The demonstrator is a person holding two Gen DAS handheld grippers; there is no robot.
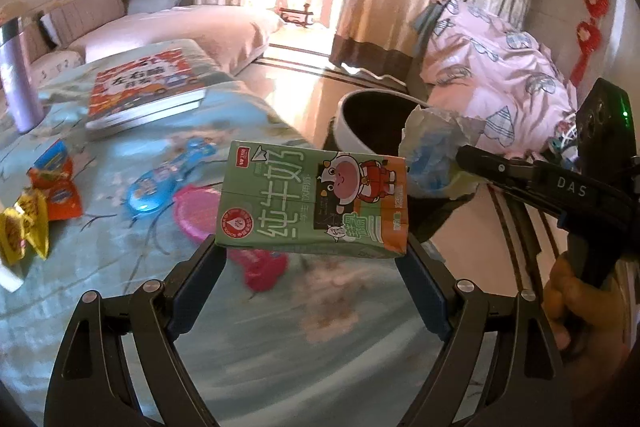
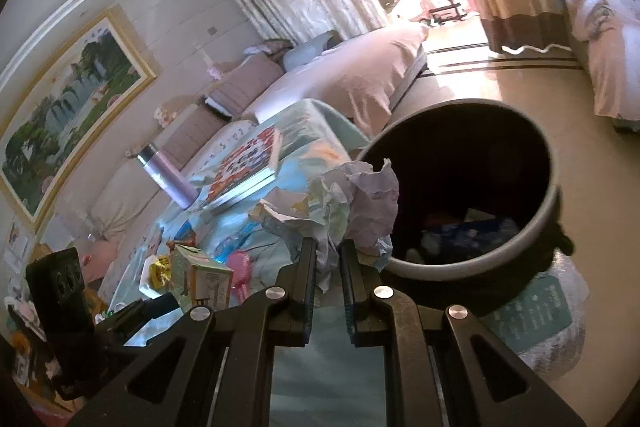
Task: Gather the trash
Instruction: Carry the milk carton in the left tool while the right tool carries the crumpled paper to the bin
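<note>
My left gripper [image 1: 311, 247] is shut on a green and orange milk carton [image 1: 314, 197], held sideways above the light blue tablecloth [image 1: 248, 347]; the carton also shows in the right wrist view [image 2: 204, 281]. My right gripper [image 2: 328, 247] is shut on a crumpled paper ball [image 2: 344, 203], held just left of the open dark trash bin [image 2: 472, 187]. In the left wrist view the right gripper [image 1: 464, 157] holds the paper [image 1: 436, 151] over the bin's rim [image 1: 372, 123].
On the table lie orange and yellow snack wrappers [image 1: 44, 203], a blue toy [image 1: 168, 179], a pink toy [image 1: 224, 227], a book [image 1: 144, 87] and a purple bottle [image 1: 20, 83]. A bed [image 1: 180, 31] and pink bedding [image 1: 492, 75] stand behind. A plastic bag [image 2: 548, 319] lies by the bin.
</note>
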